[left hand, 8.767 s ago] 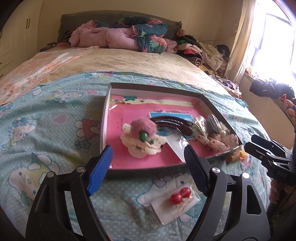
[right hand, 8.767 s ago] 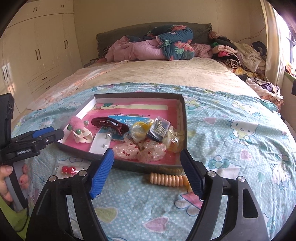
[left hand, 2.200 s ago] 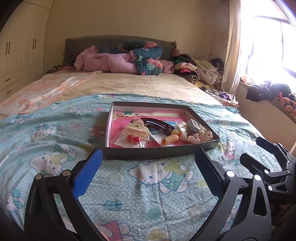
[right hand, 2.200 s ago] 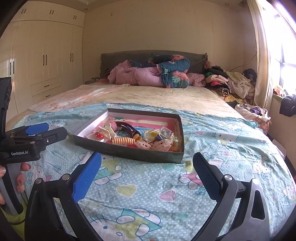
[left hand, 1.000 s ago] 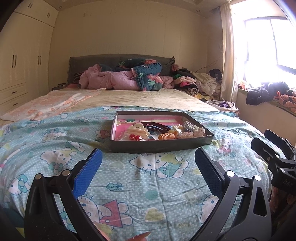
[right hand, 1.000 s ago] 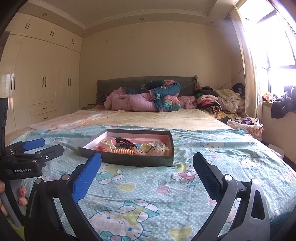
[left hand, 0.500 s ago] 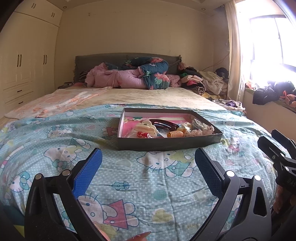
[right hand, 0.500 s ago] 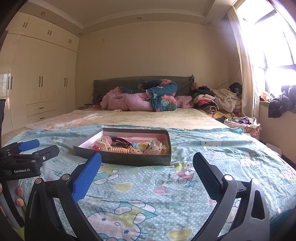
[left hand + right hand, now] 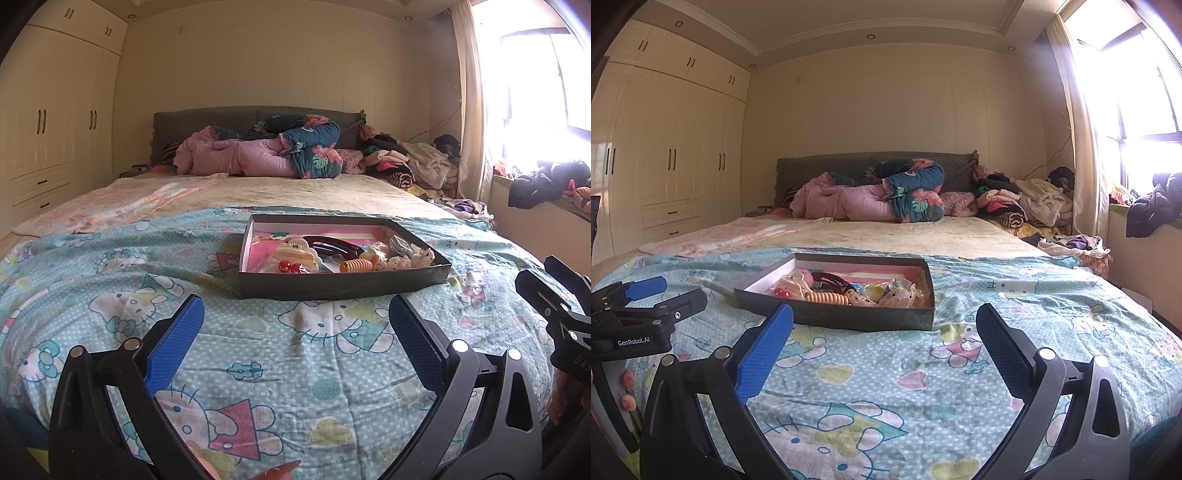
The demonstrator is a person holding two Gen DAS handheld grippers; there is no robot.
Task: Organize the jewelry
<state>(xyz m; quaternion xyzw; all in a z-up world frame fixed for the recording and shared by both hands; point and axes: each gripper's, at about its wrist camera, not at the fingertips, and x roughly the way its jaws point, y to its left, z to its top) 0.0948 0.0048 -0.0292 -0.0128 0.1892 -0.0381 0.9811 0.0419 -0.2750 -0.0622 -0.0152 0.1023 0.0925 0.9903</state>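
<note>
Jewelry and hair pieces, among them an orange spiral hair tie (image 9: pixel 355 264) and a cream claw clip (image 9: pixel 295 252), are kept in the dark tray (image 9: pixel 343 286) on the cartoon bedsheet (image 9: pixel 295 354). Nearer, the left gripper (image 9: pixel 293 332) and right gripper (image 9: pixel 884 334) are held with jaws wide apart, empty, well apart from the tray. Pink bedding (image 9: pixel 236 158) is seen farther back.

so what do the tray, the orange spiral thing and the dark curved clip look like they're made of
Tray: probably cardboard, matte dark outside with thin straight walls and a pink lining.
Orange spiral thing: likely plastic, a smooth, slightly shiny ribbed coil.
Dark curved clip: looks like hard glossy plastic, judging by the highlights along its arc, though lacquered metal cannot be ruled out.
</note>
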